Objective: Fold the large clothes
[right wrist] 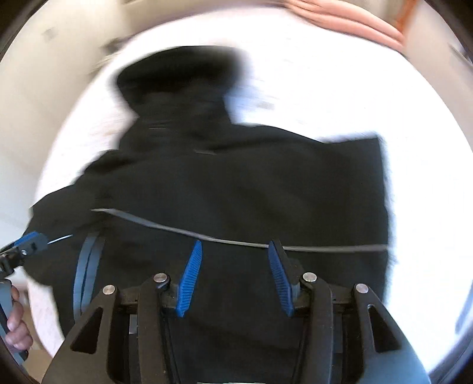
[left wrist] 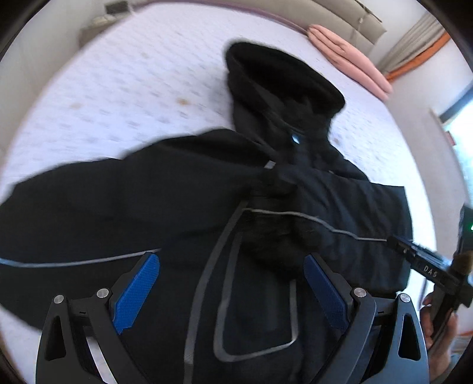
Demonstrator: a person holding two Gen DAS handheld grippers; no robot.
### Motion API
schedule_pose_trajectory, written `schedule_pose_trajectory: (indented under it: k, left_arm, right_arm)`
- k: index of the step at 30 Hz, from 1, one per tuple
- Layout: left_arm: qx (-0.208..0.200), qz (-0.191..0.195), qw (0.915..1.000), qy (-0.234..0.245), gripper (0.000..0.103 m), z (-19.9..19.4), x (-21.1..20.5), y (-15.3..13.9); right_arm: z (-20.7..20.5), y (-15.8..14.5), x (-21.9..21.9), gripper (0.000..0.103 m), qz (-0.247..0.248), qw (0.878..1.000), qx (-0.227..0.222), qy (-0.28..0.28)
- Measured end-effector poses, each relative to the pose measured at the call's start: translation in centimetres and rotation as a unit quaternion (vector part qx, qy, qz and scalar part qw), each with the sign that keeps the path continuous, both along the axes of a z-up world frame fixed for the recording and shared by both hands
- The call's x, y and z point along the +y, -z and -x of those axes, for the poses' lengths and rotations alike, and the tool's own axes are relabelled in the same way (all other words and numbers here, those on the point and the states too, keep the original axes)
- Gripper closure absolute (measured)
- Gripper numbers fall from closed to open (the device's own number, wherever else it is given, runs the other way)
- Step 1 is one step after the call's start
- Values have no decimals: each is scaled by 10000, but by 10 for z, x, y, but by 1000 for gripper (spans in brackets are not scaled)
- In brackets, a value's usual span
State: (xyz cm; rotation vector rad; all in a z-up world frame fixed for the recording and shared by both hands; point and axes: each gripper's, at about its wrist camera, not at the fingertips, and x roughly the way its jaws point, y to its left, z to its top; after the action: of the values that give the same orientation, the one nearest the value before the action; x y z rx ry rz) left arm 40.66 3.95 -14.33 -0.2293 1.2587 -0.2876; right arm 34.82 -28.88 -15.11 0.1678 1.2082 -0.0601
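A black hooded jacket (left wrist: 177, 201) with thin grey reflective stripes lies spread on a white mattress (left wrist: 124, 88), its hood (left wrist: 280, 79) at the far end. My left gripper (left wrist: 230, 258) hangs open over the jacket's front with its blue pads wide apart and nothing between them. In the right wrist view the jacket (right wrist: 251, 183) is blurred, and one side is folded in to a straight edge on the right. My right gripper (right wrist: 235, 243) stands open just above a grey stripe (right wrist: 325, 247), its pads clear of the cloth. The left gripper (right wrist: 26, 245) shows at that view's left edge.
A folded pink cloth (left wrist: 348, 59) lies at the mattress's far right corner, near a beige headboard (left wrist: 348, 14). A person's hand (left wrist: 440, 319) holds the right gripper's handle at the right edge. White mattress surrounds the jacket on the left and far sides.
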Motion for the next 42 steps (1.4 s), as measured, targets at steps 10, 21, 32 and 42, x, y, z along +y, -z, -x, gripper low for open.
schedule_pose_trajectory:
  k: [10,21,32,42]
  left_arm:
    - [540,458,9973,191,28,-45,-39,59]
    - [162,395,9973,604,81,-43,-56,29]
    - [-405,446,9982,-10,84,-21,29,-34]
    - [469,194,9972,-542,83,13,80,38]
  right_arm:
    - [3,55,-62,65,-221,9979,452,404]
    - [18,45,-57,65,-238,9981,479,314]
    - [35,-17,-48,64,-551,9983,-34,205]
    - [29,20,-49,64,-56,9975,368,595]
